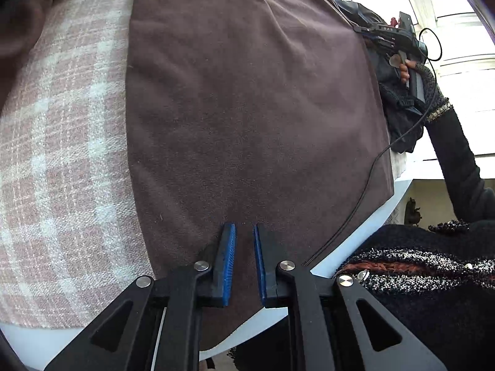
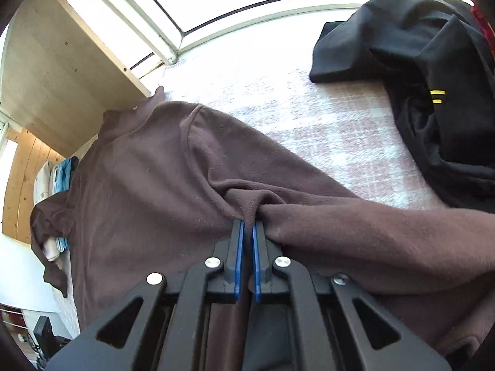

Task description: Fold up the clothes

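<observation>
A brown fleece top (image 1: pixel 247 108) lies spread on a pink checked cloth (image 1: pixel 68 154). My left gripper (image 1: pixel 244 232) hovers over the top's near hem. Its blue pads are a little apart, and only flat fabric shows between them. In the right wrist view the same brown top (image 2: pixel 139 185) shows its high collar at the far left and a sleeve running off to the right. My right gripper (image 2: pixel 248 227) is shut on a pinched ridge of brown fabric near the armpit seam. A gloved hand (image 1: pixel 405 71) holds that gripper at the top's far right edge.
A black garment with two yellow stripes (image 2: pixel 433 77) lies crumpled at the far right of the cloth. Folded pale and blue clothes (image 2: pixel 58 179) sit past the collar. The white round table edge (image 1: pixel 355 235) curves close to the person's dark knit sleeve (image 1: pixel 458 160). A thin cable (image 1: pixel 365 188) crosses the top.
</observation>
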Action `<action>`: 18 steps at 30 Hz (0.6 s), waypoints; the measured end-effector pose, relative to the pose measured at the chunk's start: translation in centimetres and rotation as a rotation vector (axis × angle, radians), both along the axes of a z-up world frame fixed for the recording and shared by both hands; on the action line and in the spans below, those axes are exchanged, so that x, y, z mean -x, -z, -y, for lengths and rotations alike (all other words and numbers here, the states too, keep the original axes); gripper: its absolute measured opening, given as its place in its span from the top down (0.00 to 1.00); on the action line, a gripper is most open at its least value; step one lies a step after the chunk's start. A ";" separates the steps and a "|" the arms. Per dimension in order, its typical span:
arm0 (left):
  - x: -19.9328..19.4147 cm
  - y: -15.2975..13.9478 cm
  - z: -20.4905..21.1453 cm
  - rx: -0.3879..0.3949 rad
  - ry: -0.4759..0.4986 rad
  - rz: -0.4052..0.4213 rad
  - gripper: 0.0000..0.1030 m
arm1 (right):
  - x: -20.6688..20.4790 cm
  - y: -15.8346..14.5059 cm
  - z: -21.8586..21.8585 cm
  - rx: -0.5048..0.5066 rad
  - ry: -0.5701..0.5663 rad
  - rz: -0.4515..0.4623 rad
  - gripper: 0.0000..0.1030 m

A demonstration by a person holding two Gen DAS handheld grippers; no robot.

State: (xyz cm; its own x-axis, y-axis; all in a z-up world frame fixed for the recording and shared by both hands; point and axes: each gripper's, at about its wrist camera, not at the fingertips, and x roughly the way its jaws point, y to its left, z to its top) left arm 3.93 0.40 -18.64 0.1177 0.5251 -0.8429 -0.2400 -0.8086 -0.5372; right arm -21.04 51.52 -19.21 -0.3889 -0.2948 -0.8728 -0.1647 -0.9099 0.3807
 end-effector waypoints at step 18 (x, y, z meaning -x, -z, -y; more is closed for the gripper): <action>-1.1 -1.4 2.0 -0.010 0.013 -0.089 0.76 | -22.3 -0.6 16.3 -0.137 -0.458 -0.017 0.77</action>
